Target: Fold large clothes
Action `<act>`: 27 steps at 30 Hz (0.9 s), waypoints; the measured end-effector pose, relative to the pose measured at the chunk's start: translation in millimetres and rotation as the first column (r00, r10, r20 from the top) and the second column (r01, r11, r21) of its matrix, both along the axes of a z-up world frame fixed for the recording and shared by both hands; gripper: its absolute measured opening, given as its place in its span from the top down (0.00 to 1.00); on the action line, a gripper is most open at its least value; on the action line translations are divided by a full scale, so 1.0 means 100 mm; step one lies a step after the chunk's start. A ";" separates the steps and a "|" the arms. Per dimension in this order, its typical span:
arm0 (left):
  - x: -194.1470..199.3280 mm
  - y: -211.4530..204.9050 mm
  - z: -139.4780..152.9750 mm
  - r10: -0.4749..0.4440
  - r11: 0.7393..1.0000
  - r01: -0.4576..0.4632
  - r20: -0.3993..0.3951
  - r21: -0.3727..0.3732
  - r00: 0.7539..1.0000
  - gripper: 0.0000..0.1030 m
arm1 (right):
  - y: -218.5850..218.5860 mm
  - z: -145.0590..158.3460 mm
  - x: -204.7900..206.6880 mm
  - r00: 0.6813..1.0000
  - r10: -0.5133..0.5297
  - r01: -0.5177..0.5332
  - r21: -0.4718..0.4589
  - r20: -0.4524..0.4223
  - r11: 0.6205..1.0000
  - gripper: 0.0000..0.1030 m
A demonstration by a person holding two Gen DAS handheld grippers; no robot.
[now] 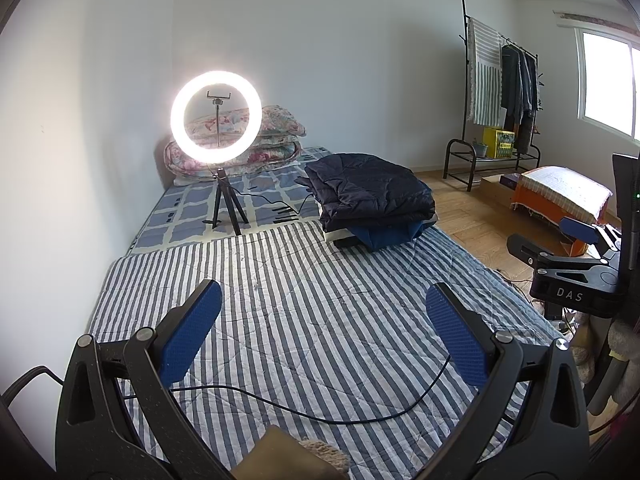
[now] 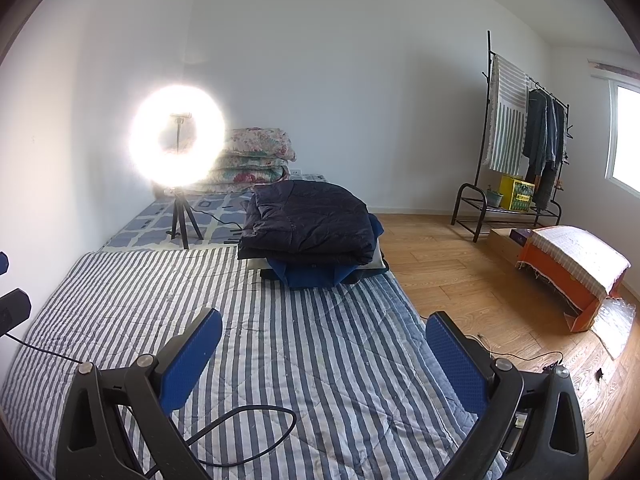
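Left wrist view: low over the striped quilt [image 1: 280, 300], facing the ring light [image 1: 216, 114], fairly near.
Right wrist view: beside it, farther from the ring light [image 2: 178, 136].
Shared: ring light, quilt, stacked clothes [image 1: 370, 196], clothes rack [image 2: 516, 140].

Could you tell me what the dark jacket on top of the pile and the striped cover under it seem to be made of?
The jacket looks like smooth, slightly shiny synthetic shell with padding: stitched quilt lines and puffy folds. The striped cover looks like matte woven cotton, lightly quilted: dull surface, faint diagonal stitching, small puckers. Neither can be confirmed by look alone.
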State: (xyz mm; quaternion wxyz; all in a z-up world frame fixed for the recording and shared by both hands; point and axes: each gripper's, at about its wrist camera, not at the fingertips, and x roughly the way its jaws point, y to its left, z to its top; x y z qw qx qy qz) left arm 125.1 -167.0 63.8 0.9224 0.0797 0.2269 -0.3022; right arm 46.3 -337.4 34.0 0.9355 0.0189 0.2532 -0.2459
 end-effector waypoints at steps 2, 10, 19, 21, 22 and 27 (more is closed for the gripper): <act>0.00 0.00 0.00 0.000 1.000 0.000 0.001 0.001 1.000 0.00 | 0.00 0.00 0.00 1.000 0.000 0.000 0.000 0.000 1.000 0.00; -0.01 -0.01 0.00 0.000 1.000 0.000 -0.002 0.000 1.000 0.00 | 0.00 0.00 0.00 1.000 0.001 -0.001 -0.001 -0.002 1.000 0.00; -0.01 -0.01 0.00 0.000 1.000 0.000 -0.001 -0.001 1.000 0.00 | -0.02 -0.02 0.01 1.000 0.006 -0.006 -0.003 -0.006 1.000 0.00; -0.01 0.00 0.00 -0.002 1.000 0.002 0.000 -0.001 1.000 0.00 | -0.04 -0.03 0.00 1.000 0.010 -0.010 -0.002 -0.007 1.000 0.00; -0.01 0.00 0.00 -0.005 1.000 0.005 0.002 -0.002 1.000 0.00 | -0.04 -0.03 0.00 1.000 0.012 -0.012 -0.003 -0.008 1.000 0.00; -0.05 0.00 -0.03 -0.007 1.000 0.007 0.015 -0.009 1.000 0.00 | -0.08 -0.04 0.01 1.000 0.017 -0.017 -0.002 -0.013 1.000 0.00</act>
